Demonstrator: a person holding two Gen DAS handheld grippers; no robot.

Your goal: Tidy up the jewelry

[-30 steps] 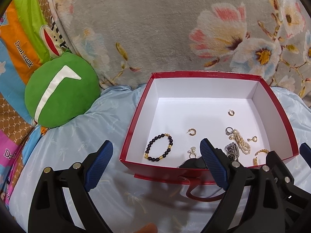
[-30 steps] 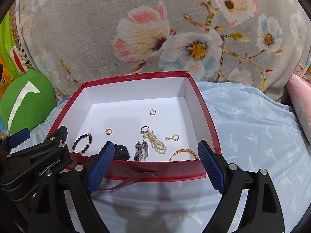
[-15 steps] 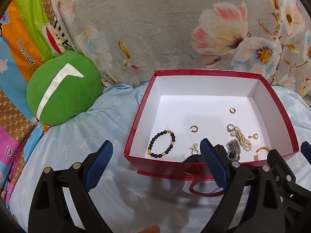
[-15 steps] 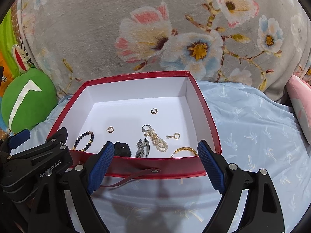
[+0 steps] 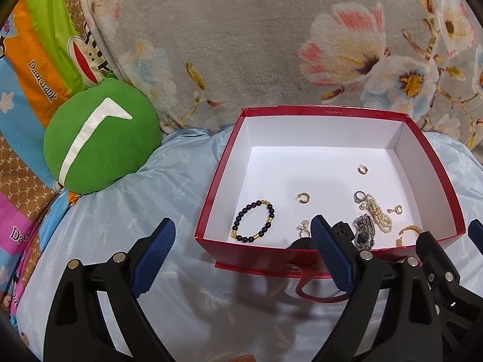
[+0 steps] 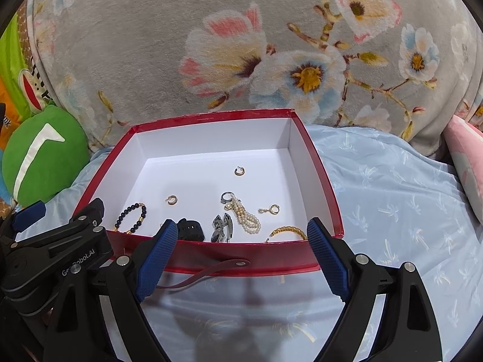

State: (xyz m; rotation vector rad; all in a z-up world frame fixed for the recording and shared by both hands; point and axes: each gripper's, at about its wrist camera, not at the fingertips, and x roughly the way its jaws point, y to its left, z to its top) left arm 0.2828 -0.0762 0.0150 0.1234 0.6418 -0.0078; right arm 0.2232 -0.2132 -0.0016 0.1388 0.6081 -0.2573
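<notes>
Left gripper (image 5: 243, 259), right gripper (image 6: 241, 259): fingers spread wide, empty, hovering over the bed (image 6: 392, 199) before the box (image 6: 241, 267).
Box, 12 o'clock: jewelry all inside, likely gathered for sorting: bead bracelet (image 5: 253, 221) at 10, watch (image 5: 364, 235), pearls (image 6: 246, 215), gold bangle (image 6: 288, 231) (near wall), hoops farther back.
Cushion (image 5: 99, 137), 10 o'clock.

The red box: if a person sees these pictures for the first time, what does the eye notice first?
The red box sits open on the pale blue sheet, and small jewelry is scattered on its white floor: a black bead bracelet near the left wall, a pearl strand towards the right. Behind it hangs a grey floral blanket, with a green cushion at the left.
</notes>
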